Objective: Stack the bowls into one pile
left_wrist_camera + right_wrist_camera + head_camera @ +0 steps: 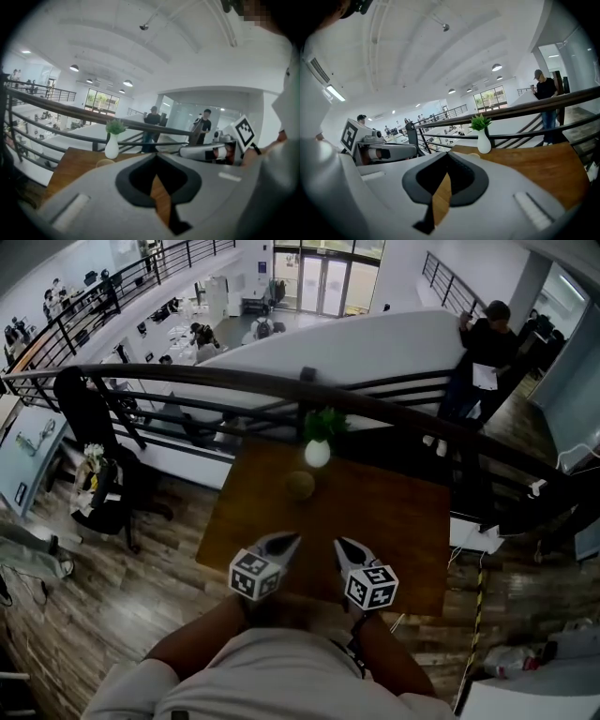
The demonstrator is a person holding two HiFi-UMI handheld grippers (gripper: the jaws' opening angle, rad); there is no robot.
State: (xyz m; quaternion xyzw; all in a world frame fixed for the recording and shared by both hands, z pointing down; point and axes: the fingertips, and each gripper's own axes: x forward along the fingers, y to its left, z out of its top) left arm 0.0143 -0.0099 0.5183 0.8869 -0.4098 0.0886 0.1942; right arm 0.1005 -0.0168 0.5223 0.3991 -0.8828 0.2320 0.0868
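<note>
1. Left gripper (pixel 290 540) (pixel 157 155), with grey plastic jaws, black inner pads and a cube of black-and-white square markers. The jaw tips meet, nothing is between them, and they touch nothing. It hangs over the near part of the table.
2. Right gripper (pixel 343 544) (pixel 446 153), of the same build. Its jaws are closed tip to tip and empty. It lies just beside the left gripper across a narrow gap, also over the near part of the table.
3. Tan, low, round, matt bowl (pixel 300 485) (pixel 105 162). It rests on the far half of the table, left of centre, well apart from both grippers. Whether it is one bowl or a pile cannot be told.
4. White, glossy, pear-shaped vase (pixel 317 454) (pixel 111 147) (pixel 483 142), holding a green leafy sprig. It stands at the far edge, just behind the bowl.
5. Brown, square wooden table (pixel 398 521), with a smooth top and straight edges. An unbroken stretch of top lies between the grippers and the bowl. The widest stretch lies to the right of the bowl.
6. Black metal railing (pixel 234 381), with a rounded top rail over horizontal bars. It curves across just behind the table's far edge.
7. Grey-brown plank floor (pixel 94 606), which borders the table on the left and right.
8. Person in dark clothing (pixel 483 352), standing beyond the railing at far right.
</note>
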